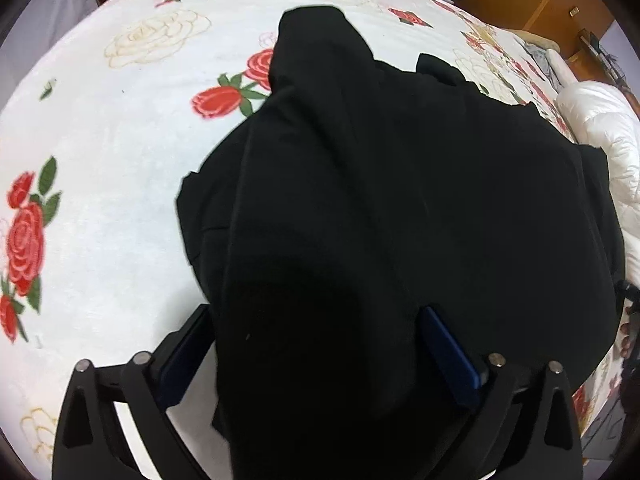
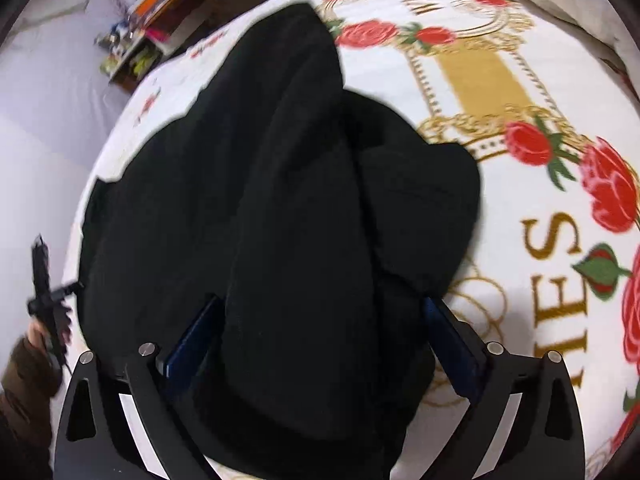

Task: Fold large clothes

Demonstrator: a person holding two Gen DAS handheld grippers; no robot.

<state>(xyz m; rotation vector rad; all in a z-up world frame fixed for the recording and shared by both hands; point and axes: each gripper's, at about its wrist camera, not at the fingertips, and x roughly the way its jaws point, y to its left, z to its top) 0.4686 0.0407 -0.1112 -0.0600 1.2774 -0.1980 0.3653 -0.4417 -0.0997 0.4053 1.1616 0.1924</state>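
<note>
Two grippers, left (image 1: 320, 356) and right (image 2: 320, 344), point steeply down over black garment (image 1: 400, 200) bunched on rose-print bed (image 1: 120, 140). Fingers spread wide, cloth between them but unpinched, likely a release so fold can settle.

black gripper (image 2: 318, 344) frames, blue pads (image 2: 192, 340), brown sleeve (image 2: 24, 376).

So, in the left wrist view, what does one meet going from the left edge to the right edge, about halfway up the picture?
Red rose print → bare white blanket → black garment → white quilted bedding at the right edge.
</note>
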